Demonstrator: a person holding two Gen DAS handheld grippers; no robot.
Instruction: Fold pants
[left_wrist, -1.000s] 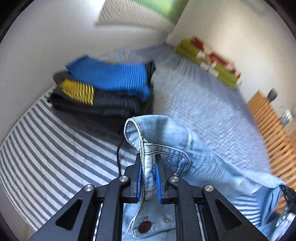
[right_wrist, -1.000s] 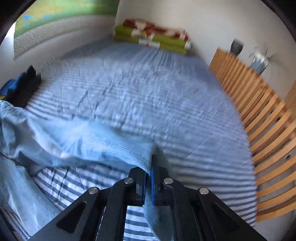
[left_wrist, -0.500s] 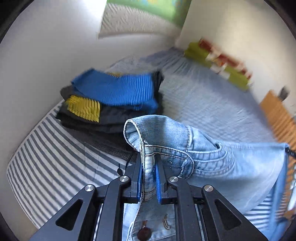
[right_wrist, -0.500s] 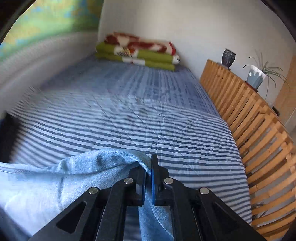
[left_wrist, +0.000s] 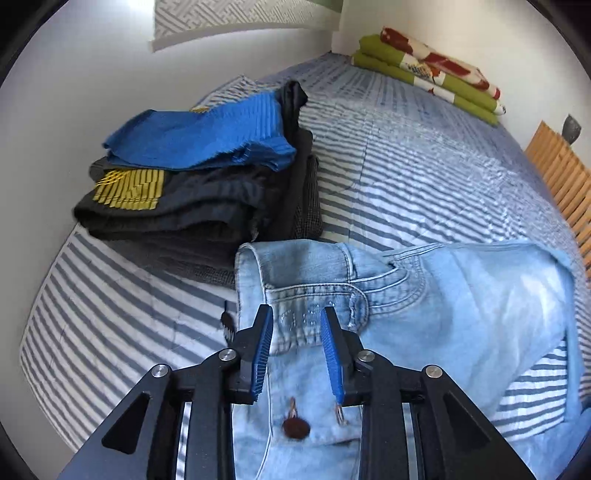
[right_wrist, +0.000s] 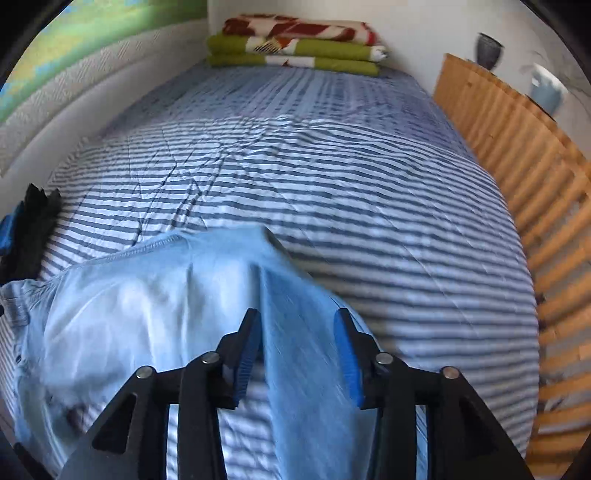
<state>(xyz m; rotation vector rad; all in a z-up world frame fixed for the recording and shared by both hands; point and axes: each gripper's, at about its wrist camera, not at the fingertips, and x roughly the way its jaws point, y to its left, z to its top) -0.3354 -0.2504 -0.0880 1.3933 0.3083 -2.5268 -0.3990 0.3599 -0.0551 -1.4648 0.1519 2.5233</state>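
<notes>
1. Denim, pale blue: the jeans (left_wrist: 424, 295) lie across the lower middle of the left wrist view on the striped bedspread (left_wrist: 424, 166), waistband folded over toward the left, a brown button showing near the bottom edge.
2. The left gripper (left_wrist: 297, 332) has its jaws opening; the waistband sits between the blue pads, which no longer press on it.
3. The right gripper (right_wrist: 299, 339) is also opening its jaws. A darker fold of the jeans (right_wrist: 155, 295) runs between the fingers, loose rather than pinched.
4. Judged step: a fold has just been laid down and both ends are being let go.
5. The next move likely calls for backing both grippers clear without dragging the cloth, then finding a fresh pair of edges for the following fold.
6. A stack of folded clothes (left_wrist: 199, 177), blue on top of dark items, sits at the upper left, just beside the waistband.
7. Hard to read: the lower part of the right wrist view is blurred, the trouser legs are cut off at the bottom, and how many layers lie underneath cannot be told.
</notes>
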